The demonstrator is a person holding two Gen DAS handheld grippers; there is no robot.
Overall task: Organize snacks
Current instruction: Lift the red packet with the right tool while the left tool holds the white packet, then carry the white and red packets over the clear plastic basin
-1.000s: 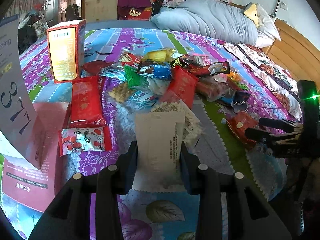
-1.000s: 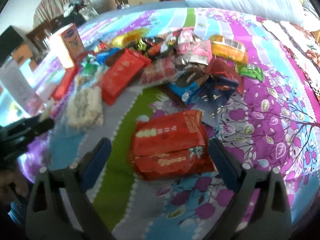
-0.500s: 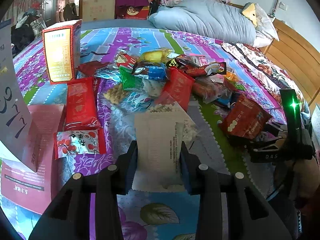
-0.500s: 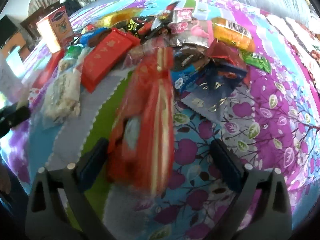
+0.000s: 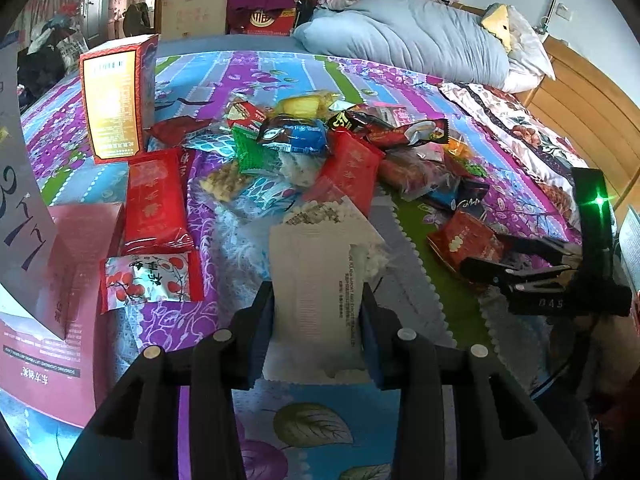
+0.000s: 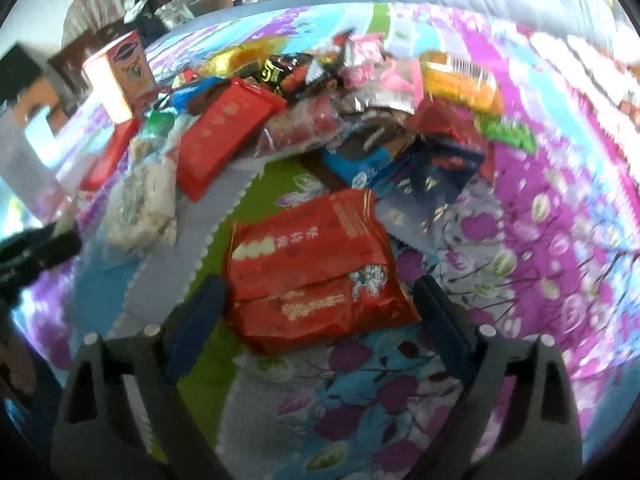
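Note:
My left gripper (image 5: 316, 296) is shut on a white snack packet (image 5: 316, 248), held just above the flowered bedsheet (image 5: 312, 420). In the right wrist view a wide red snack packet (image 6: 312, 256) lies flat between the fingers of my right gripper (image 6: 318, 288). Those jaws stand wide and are closing, with the packet's side edges close to the blue pads; no squeeze shows. In the left wrist view the right gripper (image 5: 480, 256) comes in from the right with that red packet (image 5: 460, 240) at its tips.
A heap of mixed snack packets (image 5: 320, 148) fills the middle of the bed. An upright orange box (image 5: 116, 100), a red pack (image 5: 154, 196) and a red-and-white fruit packet (image 5: 148, 280) lie left. A blue duvet (image 5: 400, 40) and wooden headboard (image 5: 580, 100) are behind.
The red packet lay flat, stood on edge between the right jaws half a second ago, and lies flat again. The left gripper and its white packet have not moved.

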